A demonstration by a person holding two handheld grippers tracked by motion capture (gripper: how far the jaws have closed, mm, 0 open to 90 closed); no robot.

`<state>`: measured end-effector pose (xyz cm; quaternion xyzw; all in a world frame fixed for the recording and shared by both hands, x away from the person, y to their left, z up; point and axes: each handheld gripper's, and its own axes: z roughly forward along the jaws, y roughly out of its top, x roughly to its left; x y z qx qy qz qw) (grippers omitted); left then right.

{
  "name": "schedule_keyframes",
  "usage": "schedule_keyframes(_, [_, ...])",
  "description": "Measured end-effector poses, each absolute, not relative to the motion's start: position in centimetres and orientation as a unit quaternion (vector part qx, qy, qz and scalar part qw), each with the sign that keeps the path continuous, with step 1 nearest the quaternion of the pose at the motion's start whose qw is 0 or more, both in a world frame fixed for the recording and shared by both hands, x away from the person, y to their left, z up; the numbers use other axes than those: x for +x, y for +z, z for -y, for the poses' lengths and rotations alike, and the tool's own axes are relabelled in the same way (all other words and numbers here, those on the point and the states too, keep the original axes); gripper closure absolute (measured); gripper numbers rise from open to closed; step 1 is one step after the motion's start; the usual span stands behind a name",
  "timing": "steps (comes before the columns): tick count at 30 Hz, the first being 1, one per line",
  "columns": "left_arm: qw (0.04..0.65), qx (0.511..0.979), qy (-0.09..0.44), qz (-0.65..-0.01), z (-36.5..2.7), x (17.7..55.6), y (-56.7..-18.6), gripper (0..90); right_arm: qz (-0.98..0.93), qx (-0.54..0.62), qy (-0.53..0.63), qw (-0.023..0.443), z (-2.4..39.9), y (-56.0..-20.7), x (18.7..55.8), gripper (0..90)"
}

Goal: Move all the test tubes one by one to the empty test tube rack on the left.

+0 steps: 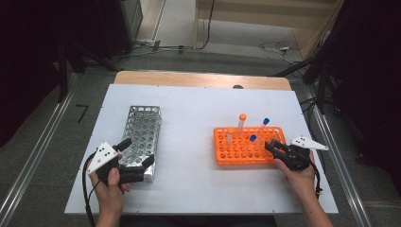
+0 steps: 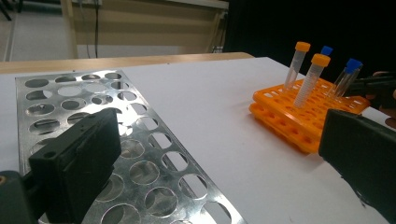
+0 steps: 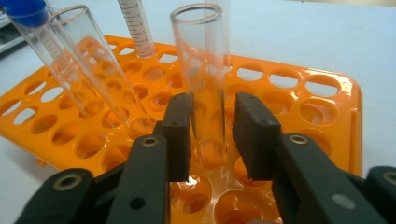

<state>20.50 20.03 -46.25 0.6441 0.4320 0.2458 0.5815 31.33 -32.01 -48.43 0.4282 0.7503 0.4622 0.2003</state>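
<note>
From the high view, the whole layout was plain: a white counter (image 1: 198,142) with a metal rack (image 1: 142,137) on the left and an orange rack (image 1: 236,151) on the right, each hand working at its own rack. That view blurred the fine detail at the orange rack's right end, where the right hand-held gripper (image 1: 273,145) reached in.

The right gripper view supplied that detail. An open clear tube (image 3: 205,74) stood upright in a hole near the orange rack's (image 3: 299,88) close edge, directly between the two black pads (image 3: 180,135) of the right hand-held gripper (image 3: 212,135). The jaws sat narrowly either side of its glass wall; whether the pads actually pressed on it could not be told. A blue-capped tube (image 3: 28,18) and another open tube (image 3: 79,51) leaned to the left of it.

The left gripper view showed the left hand-held gripper (image 2: 219,158) with its jaws wide apart, one jaw above the metal rack (image 2: 140,154), the other off its edge above the counter, nothing between them. Farther off it showed orange-capped tubes (image 2: 310,77) standing in the orange rack (image 2: 289,121).
</note>
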Motion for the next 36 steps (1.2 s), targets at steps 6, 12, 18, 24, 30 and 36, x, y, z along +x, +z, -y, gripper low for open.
schedule_keyframes(6, [0.581,0.645,0.244,-0.431,-19.8,20.5,-46.2,0.0,-0.75,0.422,0.465,0.208,32.0,-48.2,31.1,73.7])
schedule_keyframes(12, [0.584,0.647,0.242,-0.427,-19.5,20.4,-46.0,0.0,-0.736,0.419,0.48,0.228,32.1,-47.2,30.5,73.9])
schedule_keyframes(18, [0.585,0.65,0.238,-0.422,-19.0,20.4,-45.8,0.0,-0.724,0.415,0.499,0.233,32.5,-45.7,29.2,73.9])
schedule_keyframes(24, [0.587,0.658,0.228,-0.413,-18.4,20.4,-45.5,0.0,-0.731,0.402,0.51,0.211,32.1,-44.6,27.3,73.9])
schedule_keyframes(30, [0.593,0.664,0.216,-0.401,-17.6,20.2,-45.1,0.0,-0.745,0.375,0.514,0.2,30.7,-44.0,26.4,73.9])
schedule_keyframes(36, [0.597,0.669,0.202,-0.394,-16.7,20.1,-44.8,0.0,-0.763,0.343,0.516,0.183,28.7,-43.9,25.8,74.0])
